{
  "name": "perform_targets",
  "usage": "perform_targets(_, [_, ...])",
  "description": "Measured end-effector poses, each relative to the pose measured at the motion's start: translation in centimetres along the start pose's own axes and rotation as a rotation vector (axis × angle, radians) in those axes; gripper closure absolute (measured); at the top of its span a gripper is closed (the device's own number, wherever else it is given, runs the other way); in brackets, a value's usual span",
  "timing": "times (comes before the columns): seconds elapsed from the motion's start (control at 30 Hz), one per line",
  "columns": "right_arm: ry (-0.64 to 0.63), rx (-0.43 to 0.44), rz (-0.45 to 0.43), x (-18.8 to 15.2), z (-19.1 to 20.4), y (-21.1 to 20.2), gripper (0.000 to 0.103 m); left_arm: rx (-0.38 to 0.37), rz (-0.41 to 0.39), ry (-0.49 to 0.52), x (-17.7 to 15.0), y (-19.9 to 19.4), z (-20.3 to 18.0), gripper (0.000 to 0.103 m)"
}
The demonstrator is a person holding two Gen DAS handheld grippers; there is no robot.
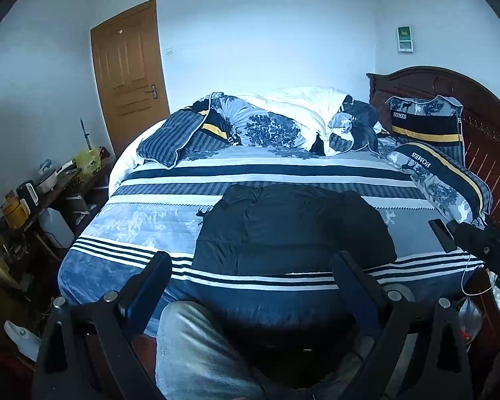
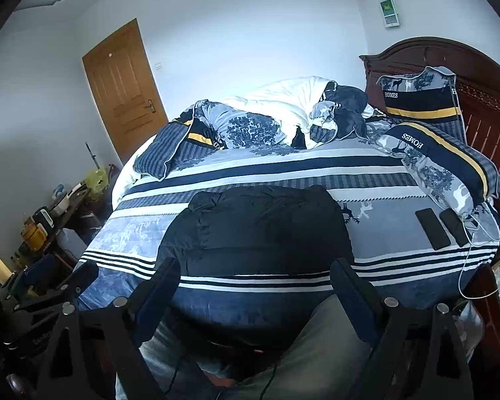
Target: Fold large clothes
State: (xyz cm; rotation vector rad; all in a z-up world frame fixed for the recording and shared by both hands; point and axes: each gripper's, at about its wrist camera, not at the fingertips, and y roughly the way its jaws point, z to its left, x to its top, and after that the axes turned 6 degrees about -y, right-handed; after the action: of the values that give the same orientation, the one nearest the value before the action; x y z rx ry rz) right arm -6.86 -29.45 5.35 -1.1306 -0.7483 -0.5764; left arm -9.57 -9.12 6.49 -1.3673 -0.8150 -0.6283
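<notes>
A large black padded garment [image 1: 293,230] lies folded into a rough block on the striped blue and white bed cover [image 1: 133,230], near the bed's front edge. It shows in the right wrist view too, as the black garment [image 2: 260,230]. My left gripper [image 1: 253,266] hangs open in front of and below the garment, nothing between its fingers. My right gripper [image 2: 255,271] is also open and holds nothing, short of the garment's front edge. The right gripper's tip [image 1: 483,243] enters the left view at the right, and the left gripper [image 2: 50,296] shows at the lower left of the right view.
A crumpled duvet [image 1: 283,123] and pillows [image 1: 440,170] fill the back of the bed against a wooden headboard [image 1: 476,116]. Two dark phones [image 2: 433,228] with a white cable lie at the bed's right. A cluttered side table [image 1: 40,193] stands left. A person's leg [image 1: 196,350] is below.
</notes>
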Motion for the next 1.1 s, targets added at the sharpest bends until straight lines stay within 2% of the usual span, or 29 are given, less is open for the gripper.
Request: perform_targets(1.1, [-0.07,-0.022,-0.011,1.4,0.4,-1.0,0.01,0.02,-0.023,0.006,1.1,-0.6,0.3,0.006])
